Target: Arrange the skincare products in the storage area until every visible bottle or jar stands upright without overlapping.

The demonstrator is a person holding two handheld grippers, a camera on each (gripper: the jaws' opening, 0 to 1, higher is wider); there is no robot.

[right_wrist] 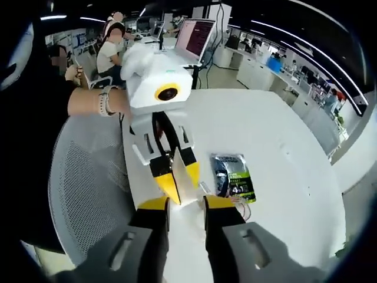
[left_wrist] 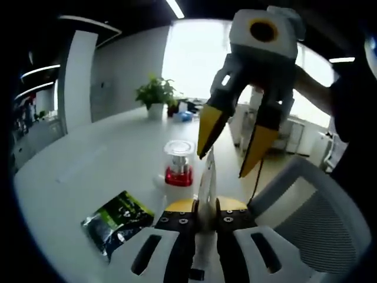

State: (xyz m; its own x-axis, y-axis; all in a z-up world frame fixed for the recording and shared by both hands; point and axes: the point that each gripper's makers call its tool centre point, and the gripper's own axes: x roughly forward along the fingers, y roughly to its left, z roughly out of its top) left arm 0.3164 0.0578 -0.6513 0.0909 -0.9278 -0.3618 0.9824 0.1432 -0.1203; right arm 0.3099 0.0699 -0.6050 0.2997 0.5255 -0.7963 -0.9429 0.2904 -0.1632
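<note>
A thin white flat packet (left_wrist: 205, 175) stands edge-on between my left gripper's (left_wrist: 206, 206) yellow jaws, which are shut on it. In the right gripper view the same packet (right_wrist: 178, 171) sticks out of the left gripper (right_wrist: 181, 188) toward my right gripper (right_wrist: 185, 206). The right gripper (left_wrist: 224, 164) hangs open just above and to the right of the packet, not touching it. A small jar (left_wrist: 178, 164) with a clear lid and red base stands upright on the white table (left_wrist: 88, 159). A dark green sachet (left_wrist: 118, 218) (right_wrist: 232, 174) lies flat beside it.
A grey mesh chair (left_wrist: 306, 212) (right_wrist: 88, 183) stands at the table's near edge. A potted plant (left_wrist: 156, 93) and small items sit at the far end. A laptop (right_wrist: 191, 35) and seated people are behind. A person's hand (right_wrist: 97, 100) with a watch holds the left gripper.
</note>
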